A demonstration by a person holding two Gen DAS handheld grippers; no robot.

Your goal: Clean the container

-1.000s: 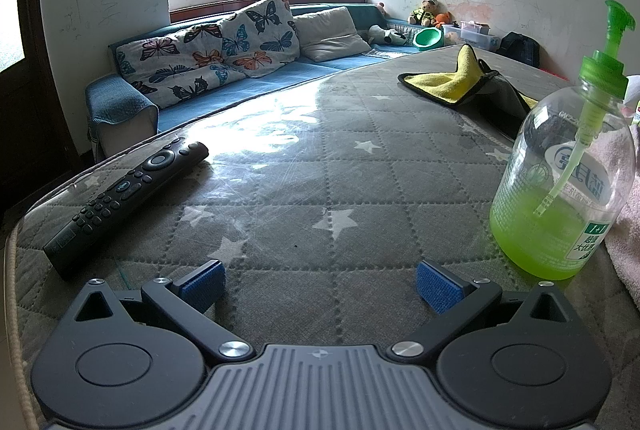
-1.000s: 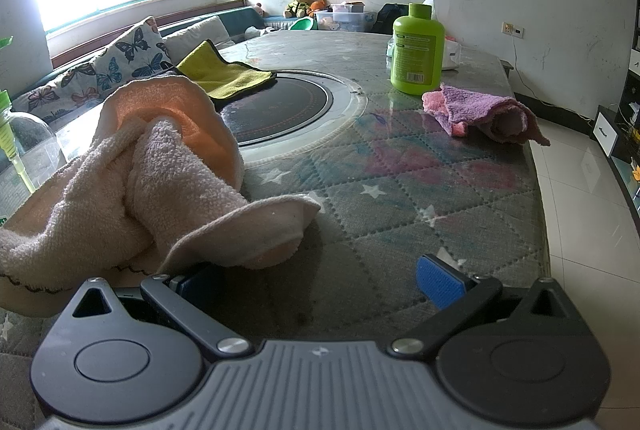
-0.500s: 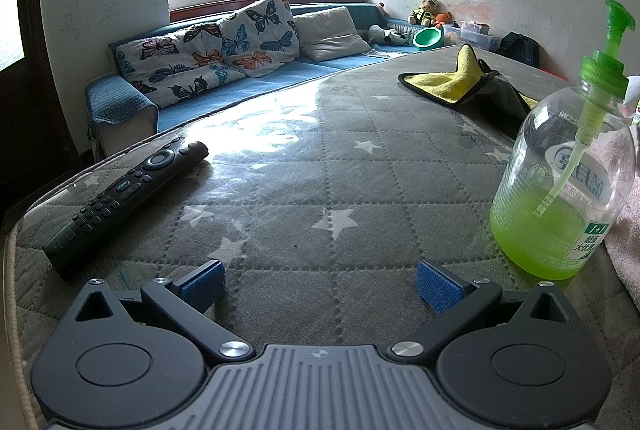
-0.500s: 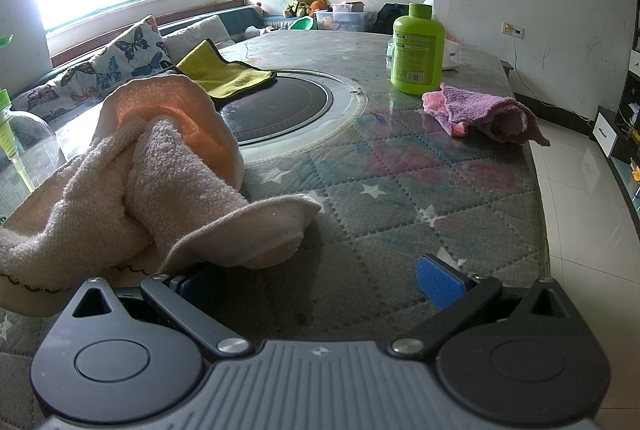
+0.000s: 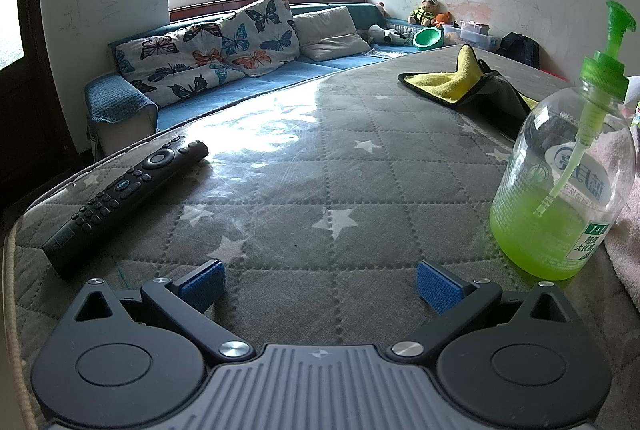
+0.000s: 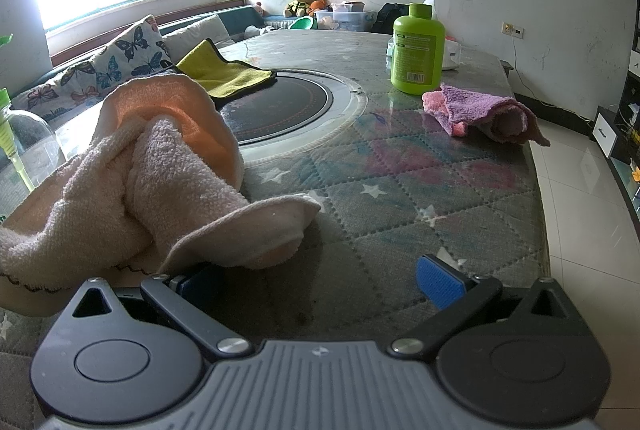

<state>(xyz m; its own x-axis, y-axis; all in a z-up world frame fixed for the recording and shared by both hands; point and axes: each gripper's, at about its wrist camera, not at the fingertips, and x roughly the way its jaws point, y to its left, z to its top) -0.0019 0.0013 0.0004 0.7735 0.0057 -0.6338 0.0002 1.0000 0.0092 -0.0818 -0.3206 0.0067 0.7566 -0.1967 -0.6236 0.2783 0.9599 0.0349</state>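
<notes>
Both grippers, left [image 5: 320,284] and right [image 6: 320,284], spread wide, gripping nothing; rumpled pale-pink terry towel [image 6: 160,190] beside clear green-liquid pump bottle [image 5: 560,182], likely staged for wiping.

**Quilted table and what is laid on it**

A round table [image 6: 400,198] covered in grey star-patterned quilted cloth is seen, a black circular hob [image 6: 280,102] set at its centre. On it are laid a black remote control [image 5: 124,186], a clear pump bottle of green liquid [image 5: 560,190], a yellow microfibre cloth [image 6: 224,74], a crumpled peach towel [image 6: 160,174] (closest to the near edge), a purple rag [image 6: 488,114] and an opaque green bottle [image 6: 418,50].
</notes>
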